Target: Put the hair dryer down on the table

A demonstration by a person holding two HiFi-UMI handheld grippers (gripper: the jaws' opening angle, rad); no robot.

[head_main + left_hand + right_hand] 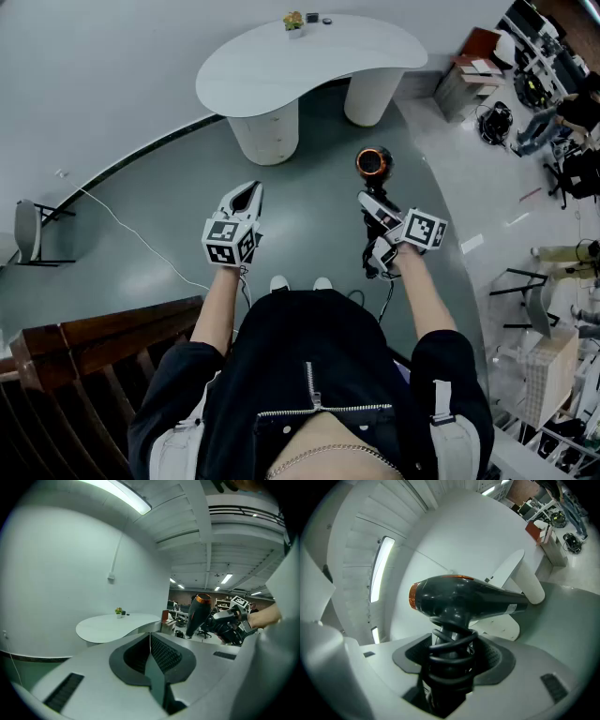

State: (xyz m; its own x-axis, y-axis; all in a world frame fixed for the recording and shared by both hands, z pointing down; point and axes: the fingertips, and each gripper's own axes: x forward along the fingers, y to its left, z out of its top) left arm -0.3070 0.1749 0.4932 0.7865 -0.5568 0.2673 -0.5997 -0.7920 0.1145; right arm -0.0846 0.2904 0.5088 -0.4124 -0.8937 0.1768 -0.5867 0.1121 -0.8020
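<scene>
Right hand-held gripper (pixel 375 208) is clamped on the hair dryer (pixel 373 162) handle, with the coiled cord (pixel 450 651) wrapped round the handle between the jaws. The dryer is in the air over the floor (pixel 309 220), well short of the white table (pixel 309 56). Left hand-held gripper (pixel 247 191) is closed on nothing, alongside. A small plant (pixel 293 21) sits at the table's far edge.

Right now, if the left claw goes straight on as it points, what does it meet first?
Probably the white table; the left claw points at it with nothing between, though depth is unclear.
</scene>
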